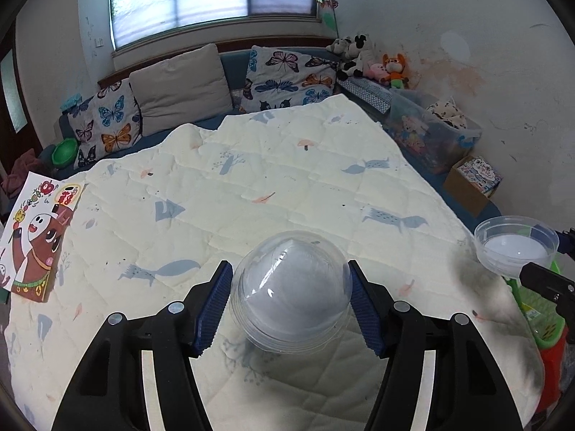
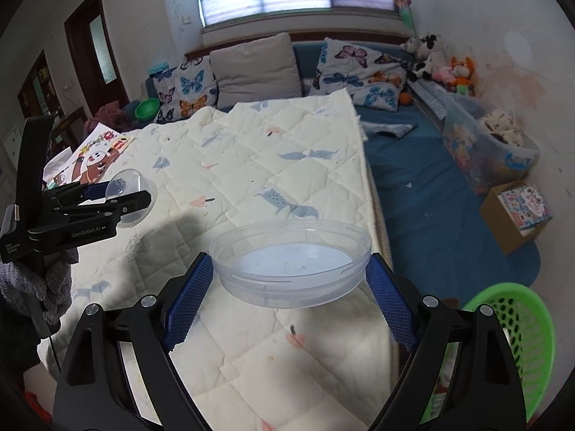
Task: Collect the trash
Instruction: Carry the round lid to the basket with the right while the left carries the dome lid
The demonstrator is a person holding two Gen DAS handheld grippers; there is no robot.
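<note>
My left gripper is shut on a clear plastic dome lid, its blue pads pressed to both sides, held above the quilt. The right wrist view shows the same dome lid in the left gripper at the far left. A shallow clear plastic bowl sits between the blue pads of my right gripper, which is shut on its rim. That bowl also shows at the right edge of the left wrist view. A green mesh basket stands low at the right, beside the bed.
A cream quilt with fox prints covers the bed. A cartoon picture sheet lies at its left edge. Butterfly pillows, plush toys, a clear storage bin and a cardboard box line the far and right sides.
</note>
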